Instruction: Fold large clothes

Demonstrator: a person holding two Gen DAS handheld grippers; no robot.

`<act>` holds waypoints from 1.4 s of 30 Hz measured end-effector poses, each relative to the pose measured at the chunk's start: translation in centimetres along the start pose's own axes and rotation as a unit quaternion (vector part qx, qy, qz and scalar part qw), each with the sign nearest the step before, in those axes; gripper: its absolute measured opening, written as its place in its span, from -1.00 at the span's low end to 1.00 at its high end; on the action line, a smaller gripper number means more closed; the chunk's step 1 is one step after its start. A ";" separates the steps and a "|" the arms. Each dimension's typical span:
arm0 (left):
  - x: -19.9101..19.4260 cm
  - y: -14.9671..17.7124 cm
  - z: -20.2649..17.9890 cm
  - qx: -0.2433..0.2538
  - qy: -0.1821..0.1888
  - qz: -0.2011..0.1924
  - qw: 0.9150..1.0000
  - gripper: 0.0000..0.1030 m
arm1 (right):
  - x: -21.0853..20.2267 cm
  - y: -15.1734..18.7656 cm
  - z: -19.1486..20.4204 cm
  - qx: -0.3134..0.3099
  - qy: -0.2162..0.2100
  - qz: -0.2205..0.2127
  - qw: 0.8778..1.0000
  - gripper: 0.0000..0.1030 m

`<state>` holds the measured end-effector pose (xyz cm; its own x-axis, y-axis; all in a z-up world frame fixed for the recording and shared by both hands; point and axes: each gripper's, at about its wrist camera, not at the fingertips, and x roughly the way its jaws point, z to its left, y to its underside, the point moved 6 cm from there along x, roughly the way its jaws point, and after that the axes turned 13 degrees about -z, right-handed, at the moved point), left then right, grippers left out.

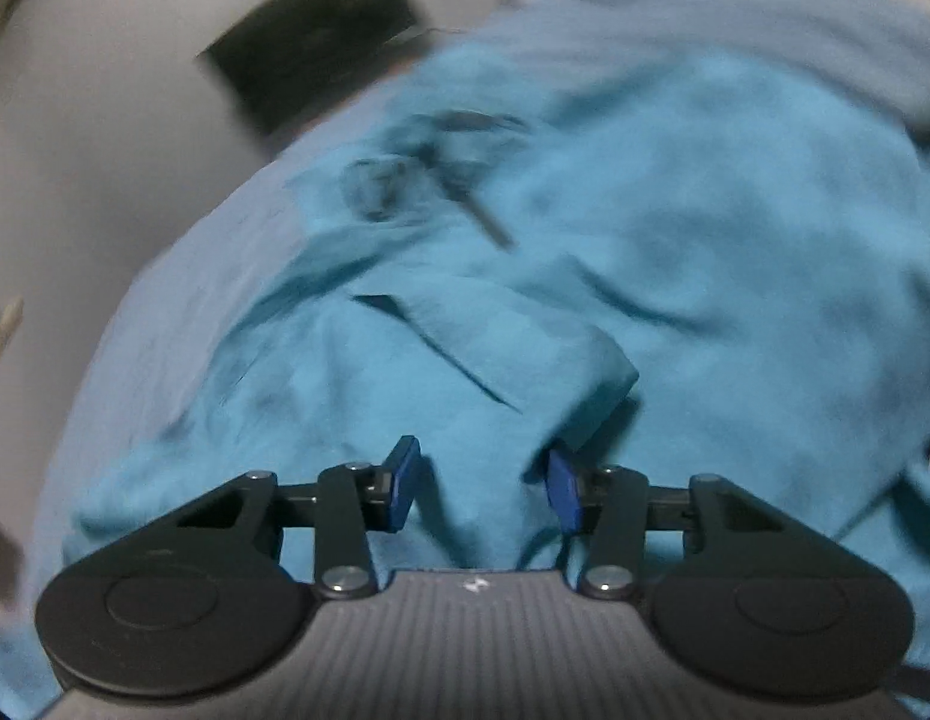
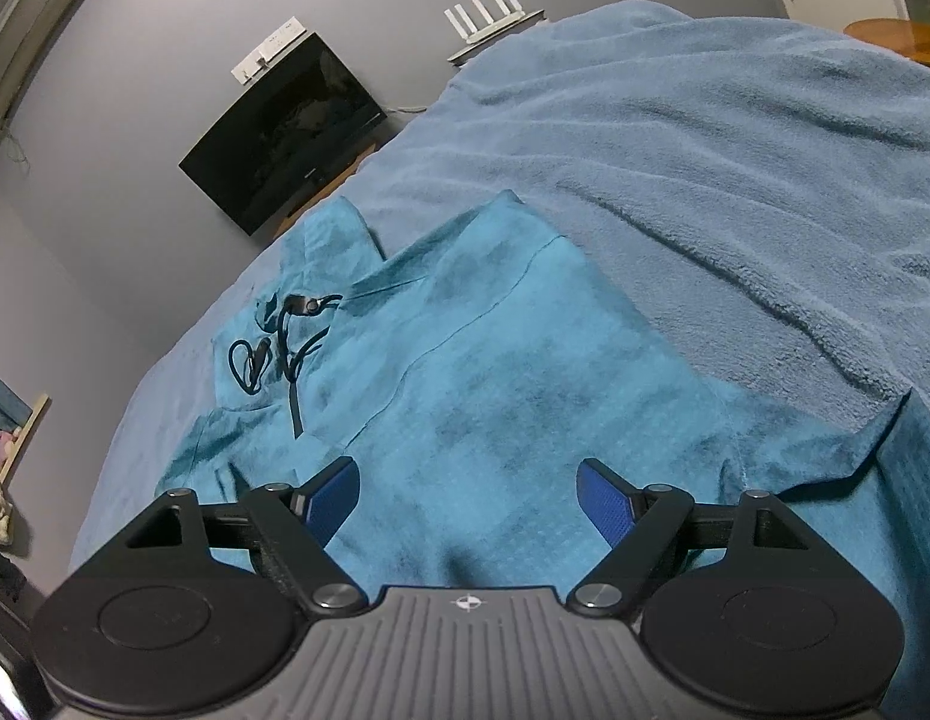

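A teal hoodie with black drawstrings lies spread on a bed covered by a pale blue blanket. It also shows in the blurred left wrist view, rumpled, with a folded corner just ahead of the fingers. My left gripper is open and empty, low over the hoodie fabric. My right gripper is wide open and empty, just above the hoodie's body, with the hood and drawstrings ahead to the left.
A dark TV screen hangs on the grey wall beyond the bed's far edge. A white router stands behind the blanket. A wooden table is at the far right. Shelving stands at the left.
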<state>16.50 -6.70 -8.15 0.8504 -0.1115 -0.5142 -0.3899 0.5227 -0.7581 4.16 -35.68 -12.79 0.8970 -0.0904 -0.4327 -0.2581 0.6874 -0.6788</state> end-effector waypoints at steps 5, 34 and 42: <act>-3.3 1.5 7.6 -0.169 -0.041 -0.002 0.985 -0.11 | 0.3 0.1 -0.1 0.001 0.001 0.006 1.000 0.59; -4.6 -3.6 12.6 -0.325 0.122 -0.128 0.929 -0.79 | 0.7 0.5 -0.2 -0.004 0.015 0.008 1.000 0.60; 0.8 1.7 15.1 -0.302 0.063 -0.007 0.951 -0.78 | 1.2 0.5 -0.4 -0.012 0.026 0.001 1.000 0.60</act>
<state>21.85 6.87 -3.75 0.8229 -0.2354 -0.5171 -0.5426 -0.0559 -0.8381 4.95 -35.69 -13.88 0.8765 -0.1264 -0.4644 -0.2697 0.6702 -0.6915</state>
